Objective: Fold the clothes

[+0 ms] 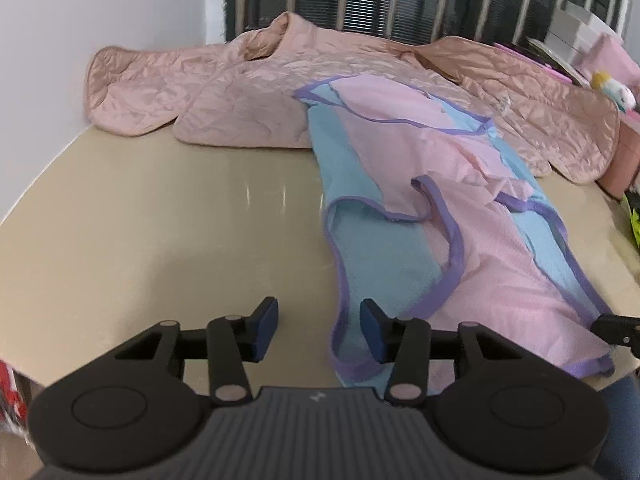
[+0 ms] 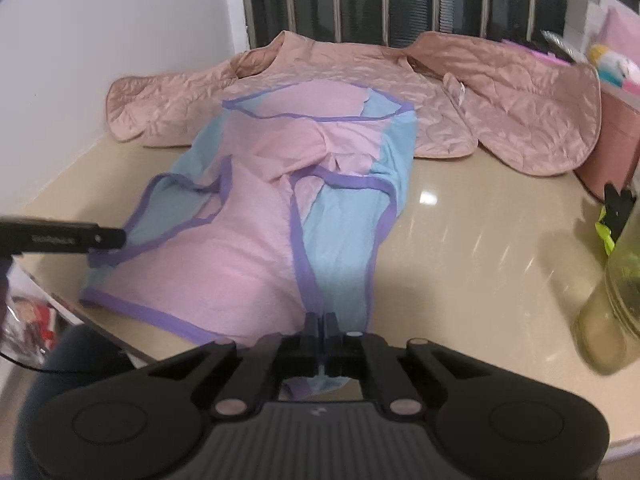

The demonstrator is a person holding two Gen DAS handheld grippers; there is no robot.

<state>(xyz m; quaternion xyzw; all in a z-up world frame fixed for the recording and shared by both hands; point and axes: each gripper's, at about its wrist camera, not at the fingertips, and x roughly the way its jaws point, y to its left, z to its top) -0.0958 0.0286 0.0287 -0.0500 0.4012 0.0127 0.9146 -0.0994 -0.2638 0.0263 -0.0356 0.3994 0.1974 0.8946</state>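
Note:
A pink and blue garment with purple trim [image 1: 460, 216] lies rumpled on the beige table [image 1: 160, 216]; it also shows in the right wrist view [image 2: 256, 248]. My left gripper [image 1: 319, 330] is open at the garment's near left corner, with the purple-trimmed edge lying between its jaws. Its tip shows at the left of the right wrist view [image 2: 108, 238]. My right gripper [image 2: 322, 326] is shut on the garment's near hem. Its tip shows at the right edge of the left wrist view [image 1: 616, 326].
A quilted pink jacket [image 1: 248, 92] is spread at the back of the table [image 2: 480, 240], partly under the garment. A yellow-green bottle [image 2: 616, 304] stands at the right. Pink boxes and toys [image 1: 608, 76] sit at the back right. A white wall is at the left.

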